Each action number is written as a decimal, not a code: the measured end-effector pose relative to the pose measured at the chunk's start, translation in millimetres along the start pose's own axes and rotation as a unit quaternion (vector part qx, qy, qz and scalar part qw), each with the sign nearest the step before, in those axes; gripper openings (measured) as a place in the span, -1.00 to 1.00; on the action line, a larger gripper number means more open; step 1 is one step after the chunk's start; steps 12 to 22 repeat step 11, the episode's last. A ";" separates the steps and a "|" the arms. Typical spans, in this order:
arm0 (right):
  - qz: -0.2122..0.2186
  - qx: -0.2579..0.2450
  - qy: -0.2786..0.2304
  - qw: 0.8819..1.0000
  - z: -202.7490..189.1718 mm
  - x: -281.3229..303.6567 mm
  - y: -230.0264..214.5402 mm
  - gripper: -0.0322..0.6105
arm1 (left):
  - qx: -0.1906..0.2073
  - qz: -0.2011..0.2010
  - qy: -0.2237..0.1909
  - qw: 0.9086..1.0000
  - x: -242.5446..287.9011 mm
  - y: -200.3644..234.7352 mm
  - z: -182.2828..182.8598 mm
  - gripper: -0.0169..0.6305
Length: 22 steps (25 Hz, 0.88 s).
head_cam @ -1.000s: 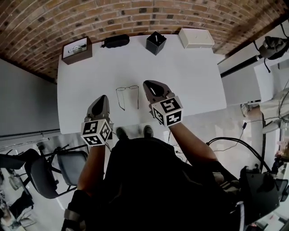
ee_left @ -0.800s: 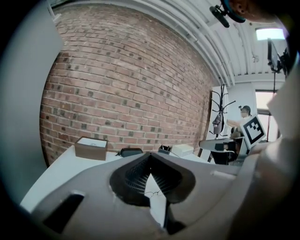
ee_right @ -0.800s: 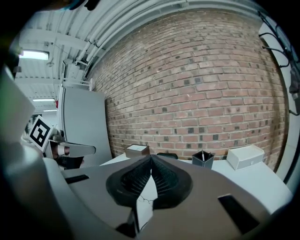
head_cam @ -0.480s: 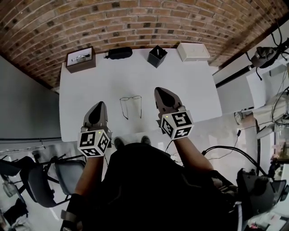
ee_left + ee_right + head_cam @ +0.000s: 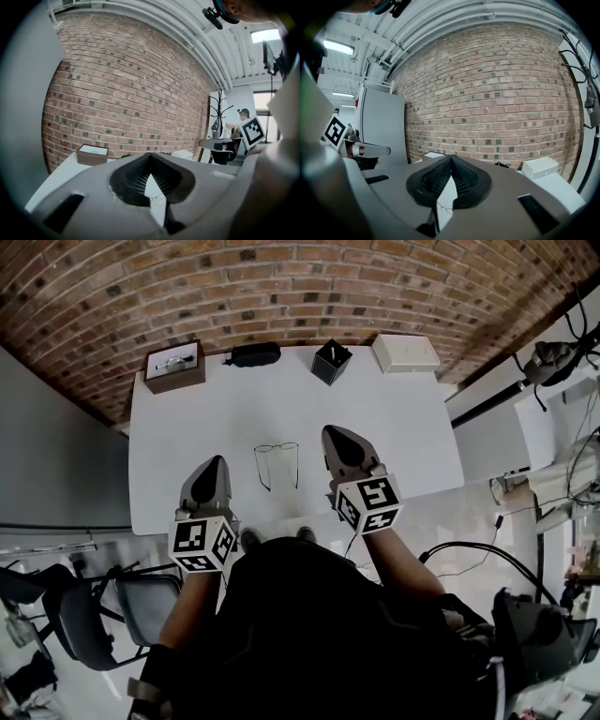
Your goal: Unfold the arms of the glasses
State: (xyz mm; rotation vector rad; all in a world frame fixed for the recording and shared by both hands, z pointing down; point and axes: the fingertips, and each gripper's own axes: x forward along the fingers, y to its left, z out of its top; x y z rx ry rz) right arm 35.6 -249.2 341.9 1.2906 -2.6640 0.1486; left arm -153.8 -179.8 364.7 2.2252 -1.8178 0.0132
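A pair of thin wire-framed glasses [image 5: 277, 465] lies on the white table [image 5: 403, 427] with both arms spread toward the near edge. My left gripper [image 5: 215, 465] hovers to their left near the table's front edge, shut and empty. My right gripper [image 5: 335, 435] hovers just right of the glasses, also shut with nothing in it. Neither gripper touches them. In the left gripper view, the glasses [image 5: 158, 197] show small below the closed jaw tips of the left gripper [image 5: 150, 157]. In the right gripper view, the glasses [image 5: 444, 208] show under the right gripper [image 5: 451, 159].
Along the table's far edge stand a brown open box [image 5: 174, 367], a black glasses case [image 5: 255, 354], a black cube box [image 5: 330, 362] and a white box [image 5: 405, 352]. A brick wall rises behind. A chair [image 5: 103, 606] stands at the lower left.
Both grippers have risen a little above the table beside the glasses. The glasses lie where they were.
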 end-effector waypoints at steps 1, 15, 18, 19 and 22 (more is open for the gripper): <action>0.002 0.002 -0.003 1.000 1.6 -0.8 0.7 -0.87 | 0.000 0.000 -0.001 1.000 -0.9 -0.9 -0.5 -0.92; 0.009 0.002 -0.005 1.000 3.6 -6.8 1.6 -0.87 | 0.001 0.007 -0.003 1.000 -3.5 -7.3 -0.1 -0.92; 0.009 0.002 -0.005 1.000 3.6 -6.8 1.6 -0.87 | 0.001 0.007 -0.003 1.000 -3.5 -7.3 -0.1 -0.92; 0.009 0.002 -0.005 1.000 3.6 -6.8 1.6 -0.87 | 0.001 0.007 -0.003 1.000 -3.5 -7.3 -0.1 -0.92; 0.009 0.002 -0.005 1.000 3.6 -6.8 1.6 -0.87 | 0.001 0.007 -0.003 1.000 -3.5 -7.3 -0.1 -0.92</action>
